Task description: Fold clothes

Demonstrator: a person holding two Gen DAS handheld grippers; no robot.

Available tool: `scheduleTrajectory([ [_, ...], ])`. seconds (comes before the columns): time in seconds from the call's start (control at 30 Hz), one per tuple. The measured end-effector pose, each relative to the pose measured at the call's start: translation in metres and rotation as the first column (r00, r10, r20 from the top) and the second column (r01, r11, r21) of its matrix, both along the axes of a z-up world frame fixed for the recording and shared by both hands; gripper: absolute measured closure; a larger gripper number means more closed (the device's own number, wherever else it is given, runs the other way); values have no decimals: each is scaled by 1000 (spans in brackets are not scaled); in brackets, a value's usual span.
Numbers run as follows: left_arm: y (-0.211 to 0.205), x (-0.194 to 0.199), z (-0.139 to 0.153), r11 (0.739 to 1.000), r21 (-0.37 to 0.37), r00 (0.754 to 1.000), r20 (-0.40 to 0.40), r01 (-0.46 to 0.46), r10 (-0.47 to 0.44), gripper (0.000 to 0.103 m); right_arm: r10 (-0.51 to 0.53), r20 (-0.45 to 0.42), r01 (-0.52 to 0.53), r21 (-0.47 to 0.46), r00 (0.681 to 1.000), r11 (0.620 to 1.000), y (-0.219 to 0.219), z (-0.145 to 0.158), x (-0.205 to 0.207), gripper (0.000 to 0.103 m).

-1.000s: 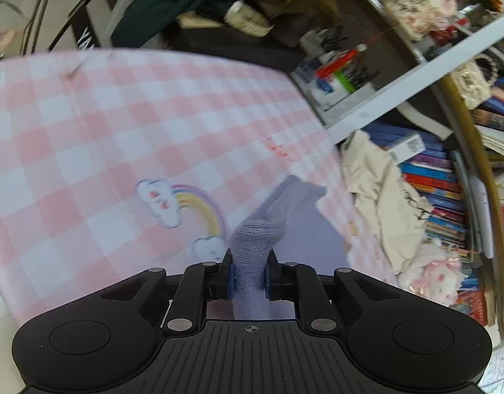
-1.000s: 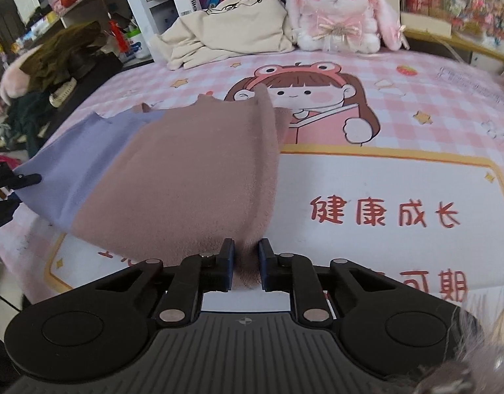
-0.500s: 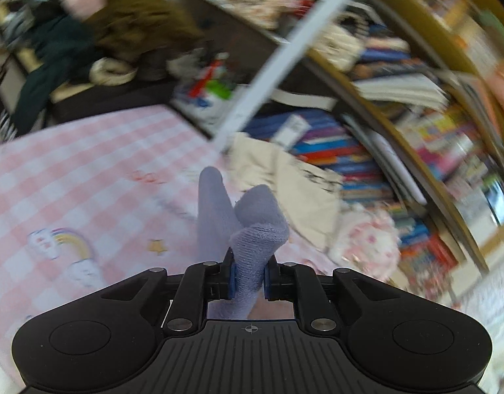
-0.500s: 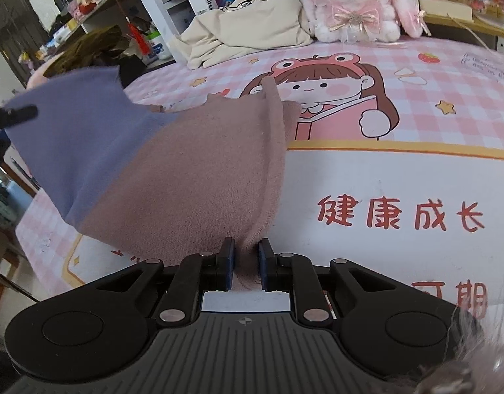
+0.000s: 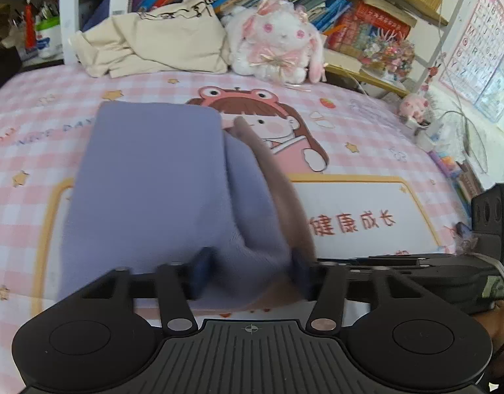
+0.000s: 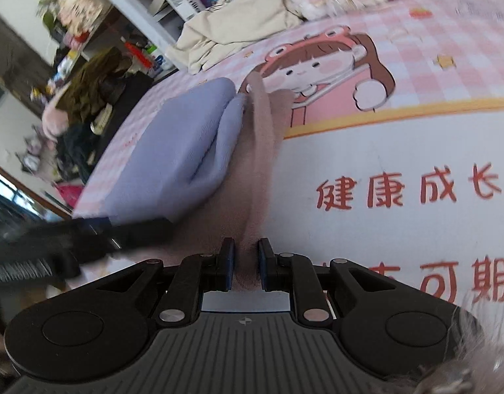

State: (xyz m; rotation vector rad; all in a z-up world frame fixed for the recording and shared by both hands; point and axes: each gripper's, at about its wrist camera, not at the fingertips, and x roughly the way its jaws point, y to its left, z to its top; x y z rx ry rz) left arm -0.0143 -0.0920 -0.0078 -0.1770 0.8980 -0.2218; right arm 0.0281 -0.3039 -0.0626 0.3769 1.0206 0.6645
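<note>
Left wrist view shows the garment (image 5: 153, 177), a soft knit in lavender and dusty pink, folded over itself on the pink checked bedsheet (image 5: 350, 124). The left gripper (image 5: 250, 271) has its jaws spread apart with the lavender fold between them. The right gripper (image 6: 246, 264) has its jaws clamped on the pink edge.

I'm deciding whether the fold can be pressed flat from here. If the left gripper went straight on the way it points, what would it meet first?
The left gripper, open, would first push into the lilac fold of the garment bunched between its fingers. Behind that lies the pink checked bed cover; depth there is unclear.
</note>
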Motion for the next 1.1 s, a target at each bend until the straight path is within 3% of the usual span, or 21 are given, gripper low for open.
scheduleTrajectory([
  [0.07,1,-1,4,998,-55,1000,8,-5,5,27,-4,-9,4,19,1000,1000,-6,1,-1,88],
  [0.2,5,-8,15,985,-174,1000,17,20,-17,26,-34,-10,35,49,999,998,-22,9,-3,81],
  [0.27,14,-15,26,977,-214,996,87,23,-4,26,-74,-1,74,85,997,994,-34,19,-2,72],
  [0.33,33,-24,36,973,-225,984,157,-48,84,26,-99,11,97,136,995,986,-42,28,2,64],
  [0.43,57,-24,35,972,-112,961,161,-207,224,29,-77,22,71,203,997,977,-39,41,13,50],
  [0.5,64,-23,26,971,-20,959,156,-238,238,34,-27,11,24,218,1000,976,-26,45,24,36],
  [0.6,60,-21,10,977,76,972,138,-200,189,60,38,-20,-33,193,999,981,3,39,42,32],
  [0.7,46,-26,3,979,149,979,169,-142,116,60,65,-63,-54,168,996,984,33,26,61,32],
  [0.83,43,-31,-1,977,188,982,174,-100,67,60,68,-94,-50,187,993,981,62,15,78,36],
  [0.9,42,-32,-2,974,212,984,173,-81,44,59,75,-75,-64,141,994,988,74,14,80,58],
  [0.93,41,-33,-2,972,221,984,171,-77,40,59,87,-41,-83,94,995,992,80,16,78,74],
  [0.97,41,-31,-2,971,228,985,168,-73,35,59,107,9,-107,47,994,993,85,20,74,84],
  [1.03,40,-29,-1,969,240,986,163,-66,27,59,170,177,-167,-30,970,986,91,39,57,87],
  [1.07,39,-28,-2,968,244,987,161,-64,25,58,182,230,-176,-48,956,983,91,45,50,87],
  [1.1,39,-28,-1,971,233,987,159,-58,21,57,169,223,-163,-46,960,986,88,42,51,87],
])
